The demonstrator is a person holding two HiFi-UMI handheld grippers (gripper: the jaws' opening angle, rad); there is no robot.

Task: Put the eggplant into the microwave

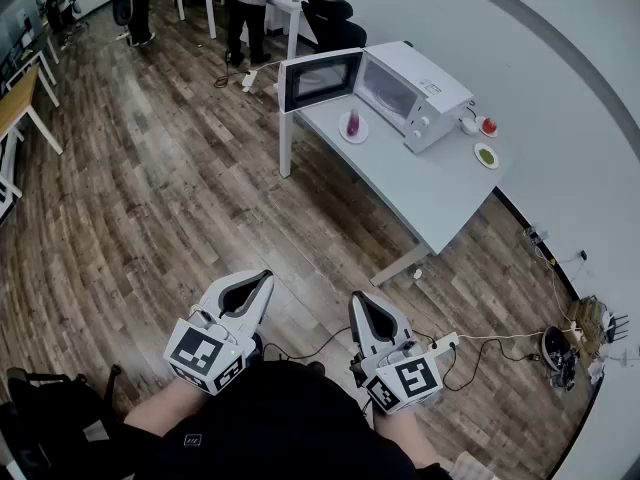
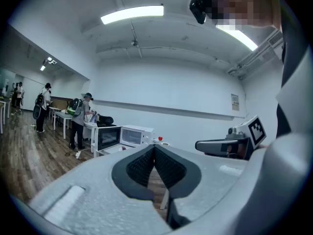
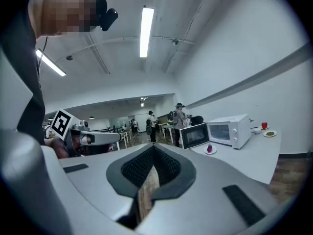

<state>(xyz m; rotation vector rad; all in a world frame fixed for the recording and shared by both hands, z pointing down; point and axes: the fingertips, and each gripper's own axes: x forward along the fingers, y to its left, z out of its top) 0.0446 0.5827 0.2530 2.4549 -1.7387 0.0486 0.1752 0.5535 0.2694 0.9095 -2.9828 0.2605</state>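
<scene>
power strip overhead, ceiling lamp gripper views

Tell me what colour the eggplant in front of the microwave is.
Purple-pink. The eggplant on its white plate shows best in the head view.

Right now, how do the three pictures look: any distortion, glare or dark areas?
Head view: strong fisheye bend, even light, microwave sharp. Left gripper view: ceiling lamp blown out, corners dark. Right gripper view: same dark corners, eggplant small but clear.
</scene>
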